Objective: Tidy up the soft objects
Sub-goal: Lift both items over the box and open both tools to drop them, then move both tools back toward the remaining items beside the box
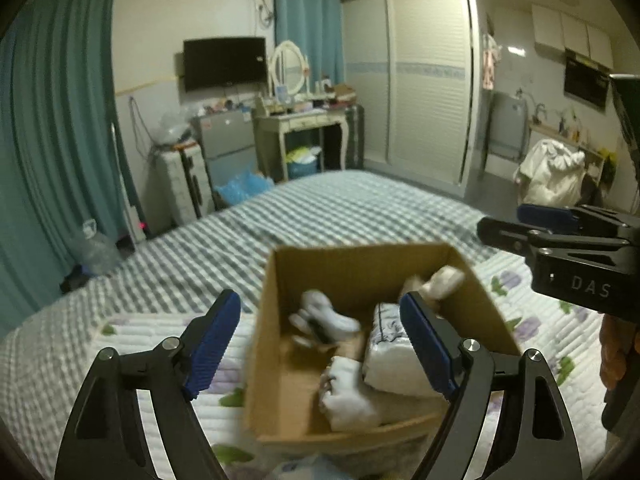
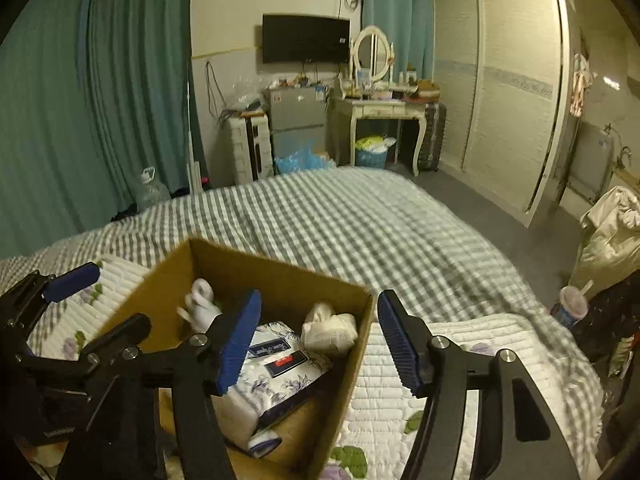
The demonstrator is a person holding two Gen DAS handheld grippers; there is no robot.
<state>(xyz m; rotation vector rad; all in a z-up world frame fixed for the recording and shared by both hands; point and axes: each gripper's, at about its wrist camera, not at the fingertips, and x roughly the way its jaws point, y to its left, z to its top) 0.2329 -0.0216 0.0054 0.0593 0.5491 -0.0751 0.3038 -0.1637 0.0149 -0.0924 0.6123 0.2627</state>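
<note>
Over the cardboard box (image 1: 280, 380) on your bed (image 1: 340, 208), left gripper (image 1: 320, 340) spread wide, right gripper (image 2: 318, 338) too (both empty), tissue pack (image 2: 280, 372) inside.

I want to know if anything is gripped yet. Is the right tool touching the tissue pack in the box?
Cannot tell. In the right wrist view the right tool is open, one finger overlapping the tissue pack, depth unclear.

Straight out past the gripper there's a checked bed (image 2: 340, 216), then a wall TV (image 2: 306, 39) with a little grey fridge (image 2: 297, 114) below it. Dressing table with an oval mirror (image 2: 374, 53) just right of that, white sliding wardrobe (image 2: 500, 92) further right, teal curtains (image 2: 100, 92) far left.
</note>
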